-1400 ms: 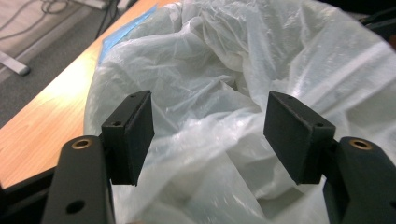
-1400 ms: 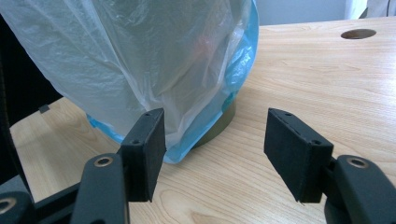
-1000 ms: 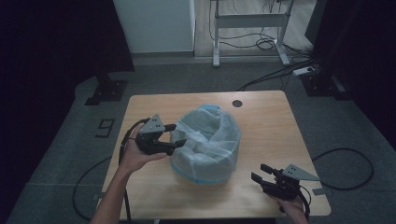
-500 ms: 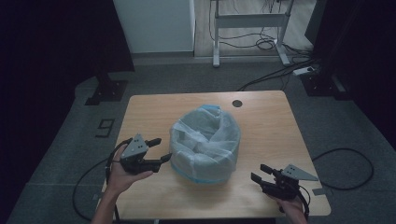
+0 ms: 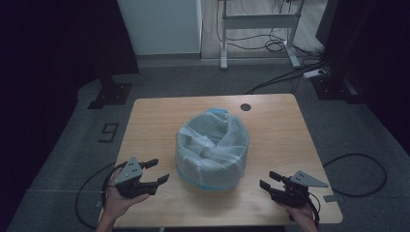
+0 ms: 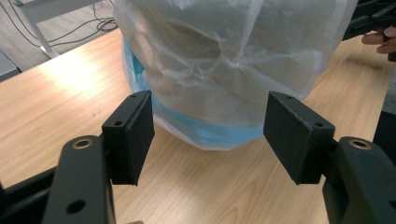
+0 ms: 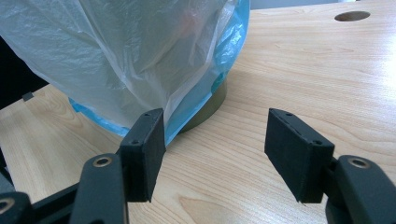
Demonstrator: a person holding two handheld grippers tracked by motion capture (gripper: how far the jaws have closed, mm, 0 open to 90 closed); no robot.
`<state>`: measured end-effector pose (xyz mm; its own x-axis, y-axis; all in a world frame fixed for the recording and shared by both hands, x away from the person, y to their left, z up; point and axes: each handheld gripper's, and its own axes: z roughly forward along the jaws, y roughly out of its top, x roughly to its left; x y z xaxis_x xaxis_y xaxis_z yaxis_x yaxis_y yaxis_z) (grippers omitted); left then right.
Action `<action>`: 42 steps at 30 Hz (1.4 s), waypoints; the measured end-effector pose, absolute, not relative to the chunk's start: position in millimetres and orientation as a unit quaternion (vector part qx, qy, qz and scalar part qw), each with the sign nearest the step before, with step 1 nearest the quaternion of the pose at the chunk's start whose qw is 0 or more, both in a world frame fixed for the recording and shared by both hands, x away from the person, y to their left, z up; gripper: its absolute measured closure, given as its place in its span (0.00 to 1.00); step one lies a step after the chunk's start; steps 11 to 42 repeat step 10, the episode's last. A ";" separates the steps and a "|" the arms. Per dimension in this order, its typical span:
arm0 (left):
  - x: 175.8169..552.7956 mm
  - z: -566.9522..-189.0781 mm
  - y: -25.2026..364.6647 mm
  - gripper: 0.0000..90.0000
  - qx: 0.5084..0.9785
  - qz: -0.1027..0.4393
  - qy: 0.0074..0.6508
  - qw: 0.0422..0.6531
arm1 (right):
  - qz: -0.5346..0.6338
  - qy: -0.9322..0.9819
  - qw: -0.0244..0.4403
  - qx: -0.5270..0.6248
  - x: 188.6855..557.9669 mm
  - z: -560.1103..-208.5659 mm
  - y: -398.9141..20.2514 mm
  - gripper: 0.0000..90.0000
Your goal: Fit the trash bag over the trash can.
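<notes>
- In the middle of the high view, on the wooden table [image 5: 154, 121], stands the bin [image 5: 212, 150], a round container wrapped in a crinkled white plastic bag with a blue hem around its base.
- Your left gripper [image 5: 157, 173] sits at the lower left of that view, near the table's front edge, with its jaws pointing right toward the bin and clearly apart from it.
- Its jaws stand wide and hold nothing; in the left gripper view [image 6: 208, 135] bare wood shows between the two black pads, and the bag's blue hem lies just beyond them.
- Your right gripper [image 5: 268, 181] is at the lower right of the high view, also near the front edge, with its jaws pointing left toward the bin and a gap of table between them.
- Its jaws are spread wide and empty as well; in the right gripper view [image 7: 215, 140] only wood grain fills the space between the pads.
- In that right gripper view the bin's dark olive wall [image 7: 212, 105] peeks out under the bag's loose skirt in the upper left half of the frame.
- The left pad there stands in front of the hanging plastic; you cannot tell whether it touches it.
- A round cable hole [image 5: 245, 107] sits in the table's far edge, above the bin in the high view.
</notes>
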<state>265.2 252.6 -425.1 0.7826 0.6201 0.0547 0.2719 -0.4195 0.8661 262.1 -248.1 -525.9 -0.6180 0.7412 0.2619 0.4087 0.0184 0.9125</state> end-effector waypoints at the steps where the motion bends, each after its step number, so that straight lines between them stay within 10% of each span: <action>1: 265.2 -425.1 252.6 0.37 0.821 0.187 0.271 0.465 | 0.567 0.699 0.147 0.412 262.1 -525.9 -248.0 0.42; 42: 269.9 -443.2 251.2 0.36 0.818 0.178 0.287 0.466 | 0.568 0.696 0.147 0.414 260.2 -525.1 -251.8 0.41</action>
